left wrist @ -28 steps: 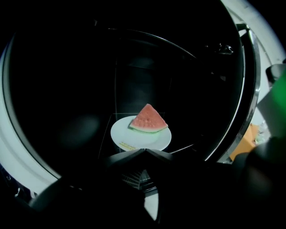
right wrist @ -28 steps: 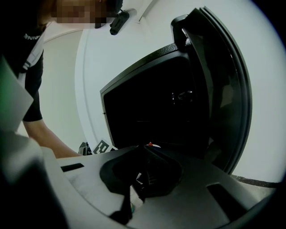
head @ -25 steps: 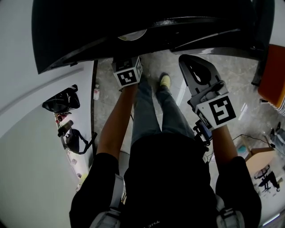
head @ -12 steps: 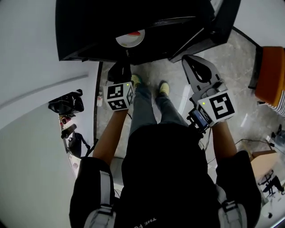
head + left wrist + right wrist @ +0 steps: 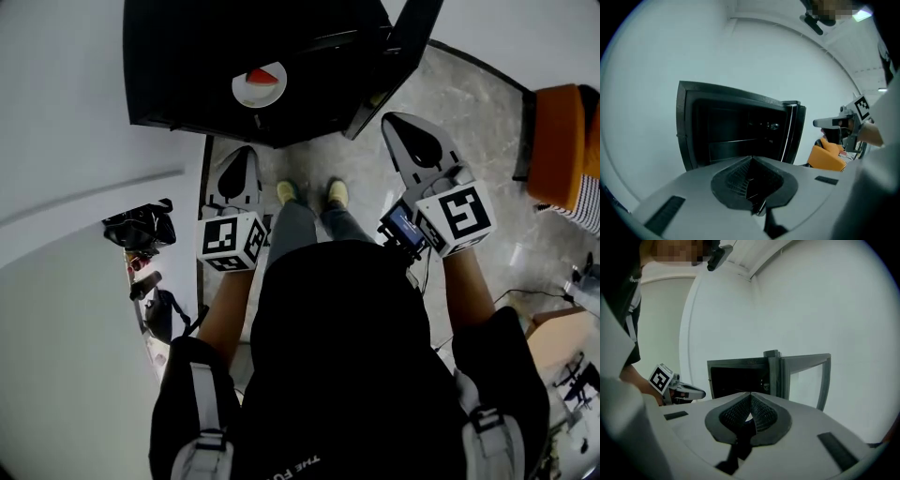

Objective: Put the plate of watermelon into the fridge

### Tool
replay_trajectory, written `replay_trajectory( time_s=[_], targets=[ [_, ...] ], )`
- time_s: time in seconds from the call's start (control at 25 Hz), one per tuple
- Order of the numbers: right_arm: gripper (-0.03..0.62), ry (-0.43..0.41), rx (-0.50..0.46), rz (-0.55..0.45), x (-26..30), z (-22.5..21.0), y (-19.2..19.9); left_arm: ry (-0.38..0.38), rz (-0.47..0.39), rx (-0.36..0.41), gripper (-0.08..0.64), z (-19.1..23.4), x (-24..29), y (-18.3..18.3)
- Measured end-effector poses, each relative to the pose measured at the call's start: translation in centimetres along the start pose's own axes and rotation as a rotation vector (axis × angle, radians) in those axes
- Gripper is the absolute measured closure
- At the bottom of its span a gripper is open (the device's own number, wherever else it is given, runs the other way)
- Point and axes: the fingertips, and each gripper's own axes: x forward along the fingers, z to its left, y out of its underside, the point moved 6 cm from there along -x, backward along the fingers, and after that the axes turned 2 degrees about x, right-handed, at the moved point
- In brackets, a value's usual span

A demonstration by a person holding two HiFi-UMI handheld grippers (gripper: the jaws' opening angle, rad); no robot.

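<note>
Sitting inside the open black fridge [image 5: 178, 56], the round white plate [image 5: 246, 94] with its red watermelon wedge [image 5: 262, 77] lies where the task wants it. The left gripper [image 5: 240, 161] and right gripper [image 5: 403, 133] hang outside, jaws together on nothing. Probably only the dark fridge door [image 5: 398, 42], standing open, needs shutting.

Top of head view: fridge [image 5: 169, 66], door [image 5: 398, 37] swung open at its right. Inside fridge, left of door: plate [image 5: 246, 93] with watermelon [image 5: 262, 77] on it. In front of fridge and clear of it: left gripper [image 5: 240, 153] at left, right gripper [image 5: 394, 120] at right, shoes [image 5: 286, 192] between. Far right, well apart from door: chair [image 5: 553, 141]. Far left, on floor: bag [image 5: 136, 225].
</note>
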Motion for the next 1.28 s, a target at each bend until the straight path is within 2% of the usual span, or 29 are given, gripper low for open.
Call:
replay_trajectory(
  time_s=[0.12, 0.28, 0.68, 1.0, 1.28],
  targets=[
    [0.583, 0.017, 0.029, 0.07, -0.9, 0.0, 0.6, 0.012, -0.021, 0.021, 0.551, -0.8, -0.7, -1.4],
    [0.583, 0.01, 0.046, -0.011, -0.4, 0.3, 0.1, 0.018, -0.018, 0.04, 0.551, -1.3, -1.3, -2.0],
    [0.583, 0.014, 0.039, -0.032, -0.5, 3.3, 0.5, 0.048, -0.002, 0.086, 0.551, -0.8, -3.4, -0.9],
    [0.583, 0.046, 0.021, 0.002, -3.4, 9.7, 1.5, 0.07, -0.063, 0.064, 0.551, 0.2, -9.6, 0.3],
    [0.583, 0.07, -0.018, -0.008, -6.3, 16.3, 1.5, 0.08, -0.136, 0.047, 0.551, 1.7, -16.3, 1.5]
  ],
)
